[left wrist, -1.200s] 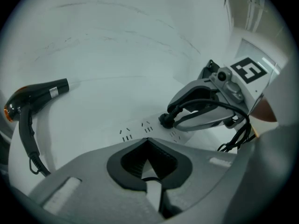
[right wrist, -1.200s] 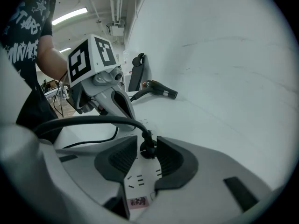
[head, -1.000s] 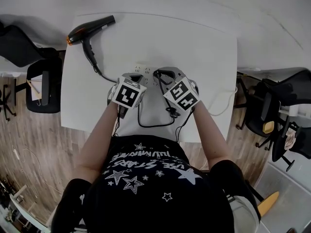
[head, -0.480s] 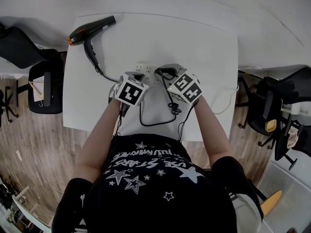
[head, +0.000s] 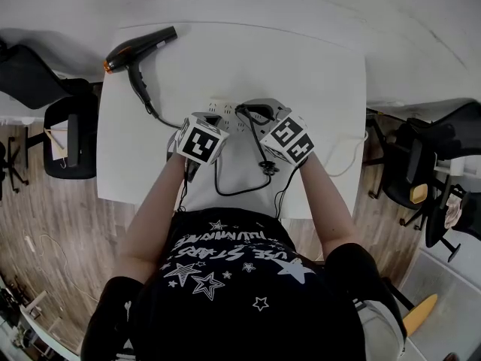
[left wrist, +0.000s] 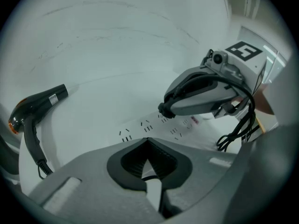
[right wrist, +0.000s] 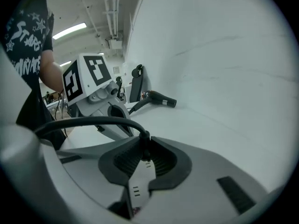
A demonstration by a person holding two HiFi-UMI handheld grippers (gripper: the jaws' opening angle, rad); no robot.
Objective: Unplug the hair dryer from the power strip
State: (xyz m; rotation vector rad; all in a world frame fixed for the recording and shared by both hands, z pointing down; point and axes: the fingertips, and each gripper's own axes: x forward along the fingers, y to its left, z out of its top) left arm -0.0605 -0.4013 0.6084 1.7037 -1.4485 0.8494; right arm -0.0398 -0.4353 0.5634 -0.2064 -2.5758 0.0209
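Jaws of the right gripper [right wrist: 145, 136] have just been closing and pinch the black plug [right wrist: 145, 149]. Left gripper [left wrist: 146, 138] jaws are together by the power strip [left wrist: 154, 129].

Here's the right gripper [right wrist: 142, 143], jaws just now closing, and the dark pads pinch a black plug [right wrist: 145, 150] right between them. Down in the slit under the jaws, the white power strip [right wrist: 139, 188] shows its slots. From the plug a black cord [right wrist: 88, 121] arcs away to the jaws' left. Just ahead and to the left stands the left gripper [right wrist: 117, 120], its marker cube [right wrist: 86, 77] on top. Far beyond the tips, the hair dryer [right wrist: 157, 98] lies on the white table [right wrist: 224, 125], and a person's arm [right wrist: 50, 73] shows at far left.
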